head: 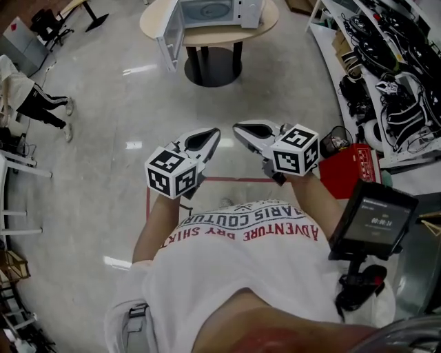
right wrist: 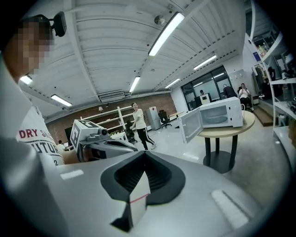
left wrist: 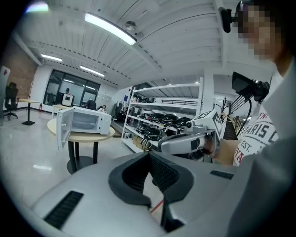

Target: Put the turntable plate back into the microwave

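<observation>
Two handheld grippers, one microwave, one bench; entries run from largest down.

- Floor [head: 103, 172]: pale and glossy, with a wide stretch of it between the person and the bench.
- Shelving [head: 386, 69]: along the right side, loaded with dark gear.
- Bench [head: 155, 24]: round, on a pedestal, far ahead.
- Microwave [head: 207, 10]: on the bench, its door [head: 170, 38] swung wide open.
- Left gripper [head: 216, 132]: held before the chest, jaws closed tip to tip, nothing between them.
- Right gripper [head: 238, 127]: level with it and just beside it, jaws likewise together and empty.
- Turntable plate: no view shows it outside the microwave. A pale round shape [head: 207, 9] lies on the cavity floor and may be the plate, but it is too small to confirm.

Stage, as a judgement: the scene fits either the plate already seated with the person standing back, or a plate kept out of view with the cavity waiting. The pictures do not settle which. Any further work at the microwave would call for crossing the floor first, since both grippers are well apart from it.
</observation>
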Demonstrator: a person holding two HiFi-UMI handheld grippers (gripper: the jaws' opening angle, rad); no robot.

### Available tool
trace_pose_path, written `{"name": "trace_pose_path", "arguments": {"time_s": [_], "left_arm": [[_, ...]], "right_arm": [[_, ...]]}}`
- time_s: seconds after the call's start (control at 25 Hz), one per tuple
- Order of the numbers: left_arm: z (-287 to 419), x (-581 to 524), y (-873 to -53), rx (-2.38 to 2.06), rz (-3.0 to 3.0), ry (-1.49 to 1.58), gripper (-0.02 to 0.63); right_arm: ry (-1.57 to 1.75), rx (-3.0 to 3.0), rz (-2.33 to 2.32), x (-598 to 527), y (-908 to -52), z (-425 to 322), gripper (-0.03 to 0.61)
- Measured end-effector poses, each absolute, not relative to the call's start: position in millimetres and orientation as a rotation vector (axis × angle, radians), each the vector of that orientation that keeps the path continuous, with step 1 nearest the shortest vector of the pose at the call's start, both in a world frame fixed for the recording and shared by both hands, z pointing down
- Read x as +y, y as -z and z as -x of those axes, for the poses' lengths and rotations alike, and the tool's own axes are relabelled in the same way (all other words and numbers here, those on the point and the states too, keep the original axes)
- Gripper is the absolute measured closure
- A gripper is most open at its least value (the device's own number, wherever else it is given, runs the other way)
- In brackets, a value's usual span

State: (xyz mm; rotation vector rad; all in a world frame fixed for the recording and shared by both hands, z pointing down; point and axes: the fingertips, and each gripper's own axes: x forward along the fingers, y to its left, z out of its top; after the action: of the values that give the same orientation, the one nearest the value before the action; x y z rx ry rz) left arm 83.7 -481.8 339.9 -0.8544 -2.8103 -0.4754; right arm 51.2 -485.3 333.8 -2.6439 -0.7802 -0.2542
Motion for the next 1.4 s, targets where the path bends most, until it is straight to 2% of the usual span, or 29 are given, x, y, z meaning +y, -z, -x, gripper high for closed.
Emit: {"name": "trace_pose_path", "arguments": {"time_s": [0.4, 0.64, 1.12, 1.4], "left_arm": [[-28.0, -692.3, -344.0, -2.807, 0.884, 0.428, 0.614], [-13.9, -777.4, -310.6, -2.794, 0.900, 0.377, 0.614], [-1.9, -816.6, -280.2, -2.814, 0.864, 0.281, 0.614], [-6.0, -798.1, -256.3, -2.804, 0.844, 0.267, 0.614]], "right_arm": [[0.245, -0.771, 2.671, -699.5, -344.5, 1.1, 0.577], [0.226, -0.773, 2.709, -781.1, -312.4, 15.2, 0.577], [0.185, -0.803, 2.773, -822.6, -277.8, 22.8, 0.577], [0.176, -0.798, 2.776, -804.0, -251.4, 15.8, 0.577]]}}
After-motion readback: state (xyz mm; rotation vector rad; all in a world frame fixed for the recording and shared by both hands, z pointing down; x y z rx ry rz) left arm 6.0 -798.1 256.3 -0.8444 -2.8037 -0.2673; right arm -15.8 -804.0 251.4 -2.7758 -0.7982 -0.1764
